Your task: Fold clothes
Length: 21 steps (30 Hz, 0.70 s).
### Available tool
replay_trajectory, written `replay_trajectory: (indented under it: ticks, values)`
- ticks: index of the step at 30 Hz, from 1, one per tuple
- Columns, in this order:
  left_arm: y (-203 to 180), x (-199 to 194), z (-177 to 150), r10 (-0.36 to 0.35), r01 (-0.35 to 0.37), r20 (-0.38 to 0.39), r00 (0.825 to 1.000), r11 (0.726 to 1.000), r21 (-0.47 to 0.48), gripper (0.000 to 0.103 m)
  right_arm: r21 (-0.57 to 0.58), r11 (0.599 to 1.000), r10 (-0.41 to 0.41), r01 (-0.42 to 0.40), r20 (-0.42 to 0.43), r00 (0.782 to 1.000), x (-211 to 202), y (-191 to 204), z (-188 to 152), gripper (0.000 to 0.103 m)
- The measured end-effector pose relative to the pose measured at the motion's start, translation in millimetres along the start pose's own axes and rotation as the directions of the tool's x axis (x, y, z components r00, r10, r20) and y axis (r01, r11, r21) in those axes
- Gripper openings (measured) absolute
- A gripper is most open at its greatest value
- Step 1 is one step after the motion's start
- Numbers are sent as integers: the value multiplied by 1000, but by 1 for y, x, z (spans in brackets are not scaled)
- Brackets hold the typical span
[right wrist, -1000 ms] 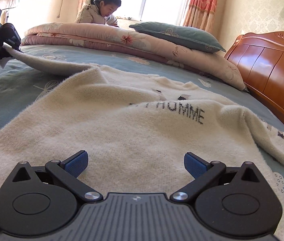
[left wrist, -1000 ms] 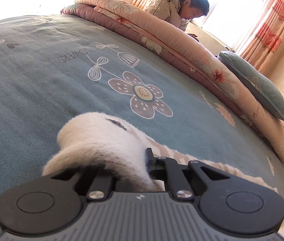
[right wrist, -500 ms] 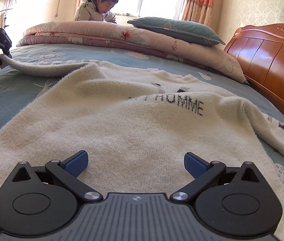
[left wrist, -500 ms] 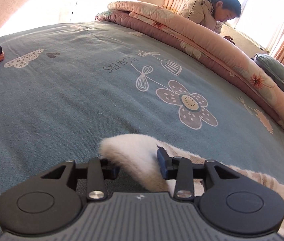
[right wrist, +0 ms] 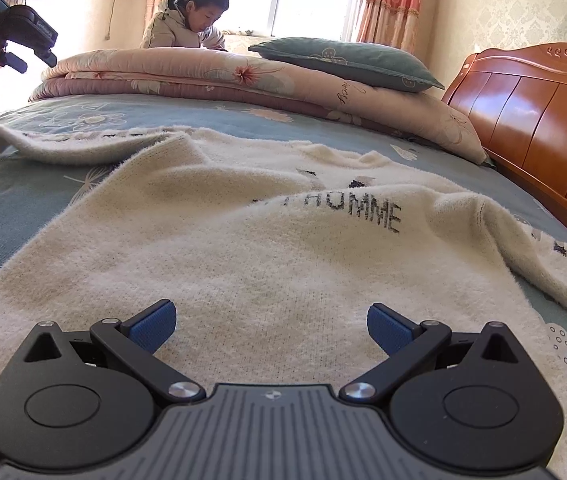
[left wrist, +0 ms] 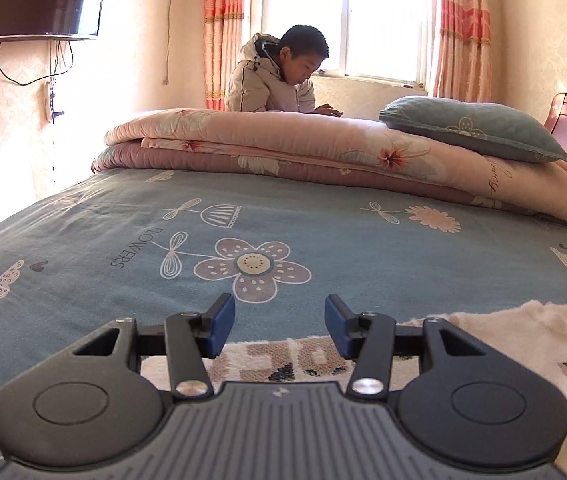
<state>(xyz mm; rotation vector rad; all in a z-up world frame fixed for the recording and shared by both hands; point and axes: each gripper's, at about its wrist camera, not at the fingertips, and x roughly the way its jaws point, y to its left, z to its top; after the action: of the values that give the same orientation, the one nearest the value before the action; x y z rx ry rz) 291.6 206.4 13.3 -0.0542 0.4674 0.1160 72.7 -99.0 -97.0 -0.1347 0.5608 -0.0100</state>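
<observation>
A cream fuzzy sweater with dark lettering lies spread on the blue bed sheet. Its left sleeve stretches out flat toward the left, the cuff lying free. In the left wrist view that sleeve lies on the sheet below my left gripper, whose jaws are opening with nothing between them. From the right wrist view the left gripper hangs raised at the upper left, held by a hand. My right gripper stands open just above the sweater's lower body, nothing in its jaws.
A folded pink floral quilt with a teal pillow lies along the bed's far side. A person in a beige jacket sits behind it by the window. A wooden headboard stands at the right, and a TV hangs on the wall.
My left gripper let go of the sleeve cuff, opened, rose and drew back. The sleeve dropped flat onto the sheet. The right gripper stayed still and open.
</observation>
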Motion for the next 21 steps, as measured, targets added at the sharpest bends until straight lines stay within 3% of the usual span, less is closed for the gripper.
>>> replay_trajectory:
  ticks: [11, 14, 15, 16, 19, 21]
  values:
    - [-59, -4, -17, -110, 118, -80, 991, 987, 108, 51, 4, 1000, 8, -8, 2, 1000, -3, -2, 1, 103]
    - [-71, -3, -29, -170, 180, -137, 976, 982, 64, 62, 19, 1000, 15, -15, -5, 1000, -4, -5, 1, 103]
    - [-73, -1, -35, -201, 210, -169, 965, 977, 36, 63, 26, 999, 19, -19, -6, 1000, -5, -6, 2, 103]
    - [-73, 4, -43, -249, 252, -227, 942, 968, -16, 63, 33, 999, 22, -22, -7, 1000, -5, -7, 2, 103]
    - [-74, 19, -63, -388, 345, -365, 846, 921, -180, 62, 45, 999, 28, -28, -3, 1000, -7, -11, 3, 103]
    - [-76, 25, -68, -444, 379, -407, 798, 895, -234, 63, 50, 998, 26, -26, 4, 1000, -8, -14, 4, 103]
